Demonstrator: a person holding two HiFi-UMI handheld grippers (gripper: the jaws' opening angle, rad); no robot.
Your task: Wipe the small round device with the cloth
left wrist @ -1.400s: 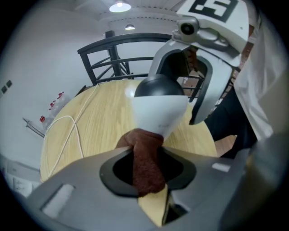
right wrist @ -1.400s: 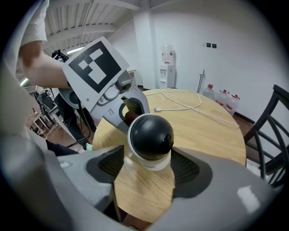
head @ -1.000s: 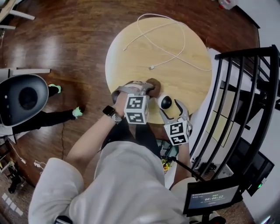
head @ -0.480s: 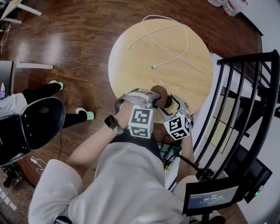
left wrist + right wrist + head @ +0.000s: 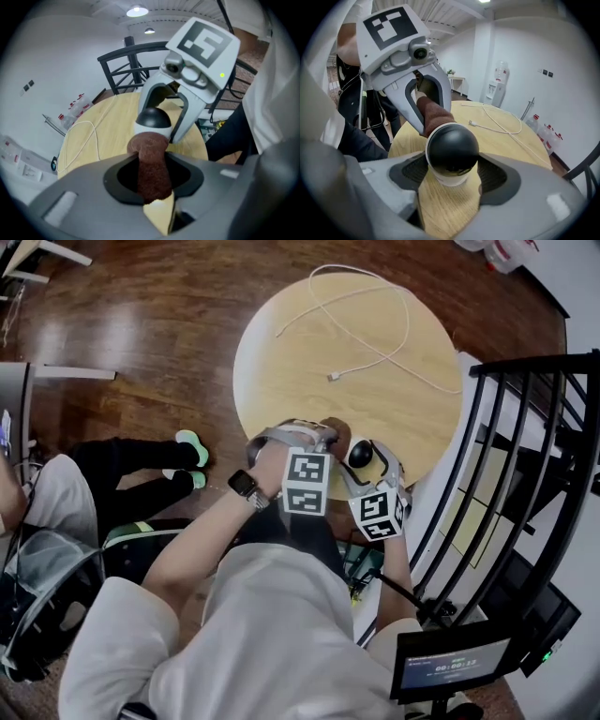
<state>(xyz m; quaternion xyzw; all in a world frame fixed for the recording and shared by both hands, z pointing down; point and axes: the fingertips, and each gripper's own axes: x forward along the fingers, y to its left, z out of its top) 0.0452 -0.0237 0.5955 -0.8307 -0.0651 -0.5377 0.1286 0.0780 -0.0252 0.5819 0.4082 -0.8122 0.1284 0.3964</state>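
the left claw (image 5: 317,434), clenched on a folded brown cloth (image 5: 151,161), holds the cloth's free end against the black dome of the small round device (image 5: 452,150) just ahead of its jaws. the right claw (image 5: 362,459) grips the device's white base between its jaws, above the near edge of a round wooden table (image 5: 309,362). a white cable (image 5: 375,338) lies looped well beyond both claws.

A round pale-wood table (image 5: 281,371) stands on a dark wooden floor (image 5: 141,324). A white charging cable (image 5: 334,377) lies looped across its far half.
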